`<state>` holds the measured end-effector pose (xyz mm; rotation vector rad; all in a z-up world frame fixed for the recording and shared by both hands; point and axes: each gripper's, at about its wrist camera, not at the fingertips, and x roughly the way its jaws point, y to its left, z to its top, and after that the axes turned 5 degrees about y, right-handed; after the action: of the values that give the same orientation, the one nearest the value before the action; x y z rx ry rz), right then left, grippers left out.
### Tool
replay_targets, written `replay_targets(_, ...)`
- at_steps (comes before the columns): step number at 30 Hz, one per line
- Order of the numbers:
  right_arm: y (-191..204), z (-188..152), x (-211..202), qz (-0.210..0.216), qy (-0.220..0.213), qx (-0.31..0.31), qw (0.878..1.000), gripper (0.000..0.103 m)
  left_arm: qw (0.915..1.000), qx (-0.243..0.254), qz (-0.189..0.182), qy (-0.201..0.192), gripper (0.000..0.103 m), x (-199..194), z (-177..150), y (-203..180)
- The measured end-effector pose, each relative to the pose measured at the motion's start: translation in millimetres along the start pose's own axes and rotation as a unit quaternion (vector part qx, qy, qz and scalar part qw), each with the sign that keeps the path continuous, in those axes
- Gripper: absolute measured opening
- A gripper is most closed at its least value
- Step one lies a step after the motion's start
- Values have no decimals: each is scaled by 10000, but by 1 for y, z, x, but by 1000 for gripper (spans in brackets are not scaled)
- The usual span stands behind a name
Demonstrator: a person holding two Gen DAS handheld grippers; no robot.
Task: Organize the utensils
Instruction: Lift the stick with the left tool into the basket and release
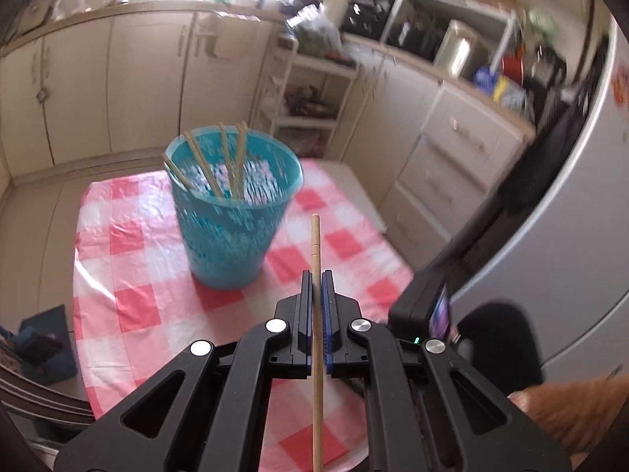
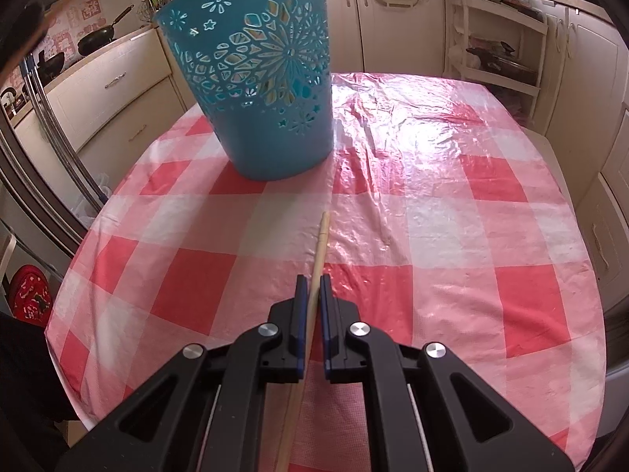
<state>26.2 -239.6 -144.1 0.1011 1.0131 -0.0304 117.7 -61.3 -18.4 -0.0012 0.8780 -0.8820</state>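
Note:
A teal perforated basket (image 1: 234, 212) stands on the red-and-white checked tablecloth (image 1: 129, 306) and holds several wooden chopsticks (image 1: 236, 165). My left gripper (image 1: 316, 275) is shut on a wooden chopstick (image 1: 315, 244), held above the table to the right of the basket and nearer to me. In the right wrist view the basket (image 2: 267, 90) stands ahead to the left. My right gripper (image 2: 313, 279) is shut on another wooden chopstick (image 2: 321, 240), low over the cloth (image 2: 432, 196), pointing toward the basket.
Cream kitchen cabinets (image 1: 118, 86) and a white shelf rack (image 1: 310, 90) lie beyond the table. A fridge (image 1: 582, 212) stands at the right, and the other gripper's body (image 1: 428, 306) is close on the right. Drawers and pans (image 2: 98, 35) are at the left.

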Motion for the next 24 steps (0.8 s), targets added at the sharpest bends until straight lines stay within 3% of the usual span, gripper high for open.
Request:
replay_targets(5, -3, 1, 0, 80, 15, 73, 9999, 7, 9965, -470, 205, -662, 4, -35, 38, 22)
replay_targets(9, -4, 1, 0, 123, 28, 120, 9998, 7, 9909, -722, 457, -1043, 4, -41, 70, 34)
replay_targets(16, -8, 2, 0, 245, 51, 220, 9994, 7, 9824, -923, 779, -1424, 4, -11, 115, 37)
replay_targets(24, -7, 1, 0, 200, 18, 122, 9997, 7, 9608, -965, 1786, -1886, 4, 43, 150, 44)
